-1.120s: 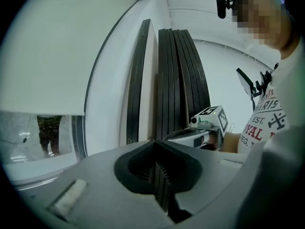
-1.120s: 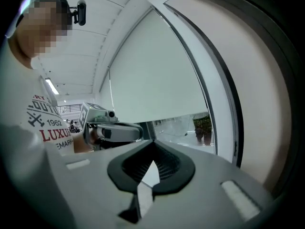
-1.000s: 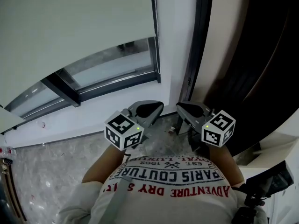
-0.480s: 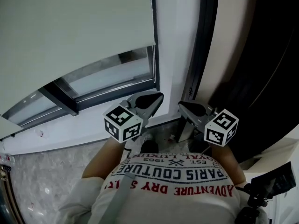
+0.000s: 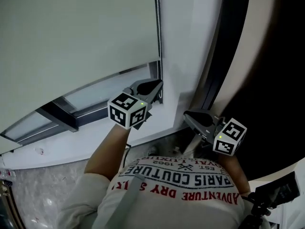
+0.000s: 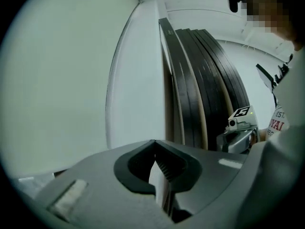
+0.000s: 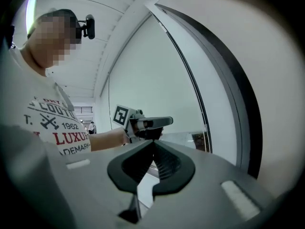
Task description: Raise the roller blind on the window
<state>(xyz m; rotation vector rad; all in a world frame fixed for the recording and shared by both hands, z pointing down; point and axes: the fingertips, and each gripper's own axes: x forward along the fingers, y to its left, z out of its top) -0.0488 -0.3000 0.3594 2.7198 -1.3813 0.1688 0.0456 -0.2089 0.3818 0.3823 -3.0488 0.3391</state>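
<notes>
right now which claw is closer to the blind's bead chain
The left claw, tip beside the bead chain edging the roller blind; the right claw hangs lower, by the dark frame.

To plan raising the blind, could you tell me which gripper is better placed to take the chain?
The left gripper: its shut tips sit beside the chain at the blind's edge; the right gripper is lower, farther off.

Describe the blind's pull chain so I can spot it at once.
Find the big pale roller blind over the window. The pull chain hangs along its right edge, against the white wall. It is the only thin, dark, beaded line, far slimmer than the black frame further right.
</notes>
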